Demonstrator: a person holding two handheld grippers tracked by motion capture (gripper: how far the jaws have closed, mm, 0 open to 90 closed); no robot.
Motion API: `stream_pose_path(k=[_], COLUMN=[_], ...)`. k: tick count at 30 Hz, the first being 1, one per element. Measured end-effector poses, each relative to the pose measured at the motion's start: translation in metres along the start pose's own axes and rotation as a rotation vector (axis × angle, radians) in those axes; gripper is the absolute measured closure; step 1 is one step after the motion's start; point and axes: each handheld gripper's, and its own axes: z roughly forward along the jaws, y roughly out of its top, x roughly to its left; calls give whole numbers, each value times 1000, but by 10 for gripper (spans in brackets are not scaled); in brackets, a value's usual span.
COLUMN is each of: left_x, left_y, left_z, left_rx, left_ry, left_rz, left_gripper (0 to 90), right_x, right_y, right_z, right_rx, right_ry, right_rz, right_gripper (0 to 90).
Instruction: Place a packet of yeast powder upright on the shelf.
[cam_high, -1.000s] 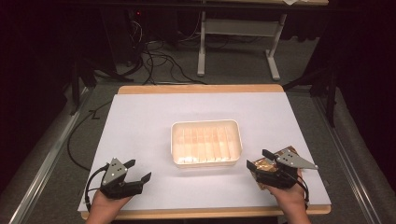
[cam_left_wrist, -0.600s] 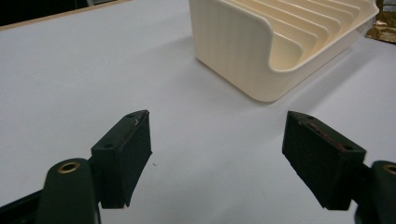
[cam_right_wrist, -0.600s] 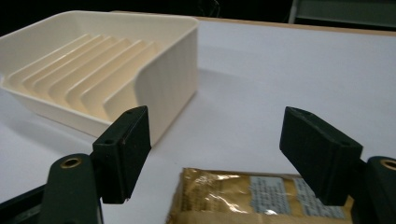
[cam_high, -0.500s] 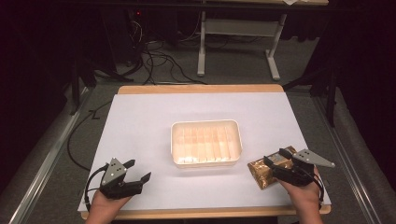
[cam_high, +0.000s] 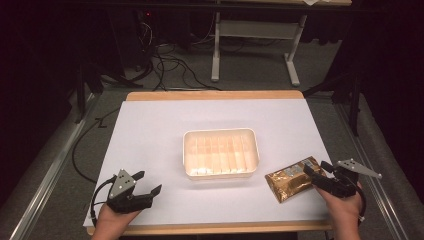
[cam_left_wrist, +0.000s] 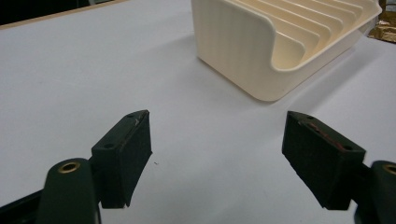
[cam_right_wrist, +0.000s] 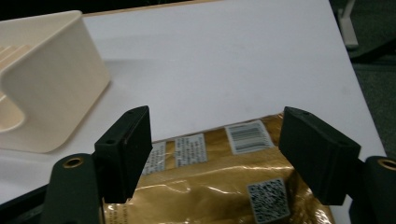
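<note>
Now we see gold packet (cam_high: 294, 178) flat on bench (cam_high: 150, 130), just ahead of right tool (cam_high: 315, 176), jaws spread; left tool (cam_high: 148, 183) likewise agape, holding nothing.

A cream tray (cam_high: 220, 153) is sitting in the middle of the white table (cam_high: 150, 130), its floor ribbed by a row of upright dividers, its corners rounded, its slots holding nothing that can be made out. A gold pouch (cam_high: 292, 178) is lying flat just beside the tray's right near corner, apart from it, turned at a slant. Its shiny foil is wrinkling and catching light, and white labels, a barcode and a square code are facing up (cam_right_wrist: 261, 196).
</note>
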Motion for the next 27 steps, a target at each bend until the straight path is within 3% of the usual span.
stream_pose_path(k=[7,12,17,23,27], left_x=[-2,-2,-2,-2,-3], left_y=[0,0,0,-1,-1], left_z=[1,3,3,3,3], left_rx=[8,19,16,19,23], left_ry=[-4,-9,-7,-9,-11], left_rz=[15,9,14,13,13], left_gripper=[245,245,245,245,245], right_x=[-19,-32,-38,-51,-56], right_y=[-7,-13,-16,-22,-26], right_z=[0,2,2,0,4], right_rx=[47,63,67,60,89], right_ry=[-41,-32,-38,-38,-24], right_rz=[87,157,177,253,297], right_gripper=[269,277,281,280,294])
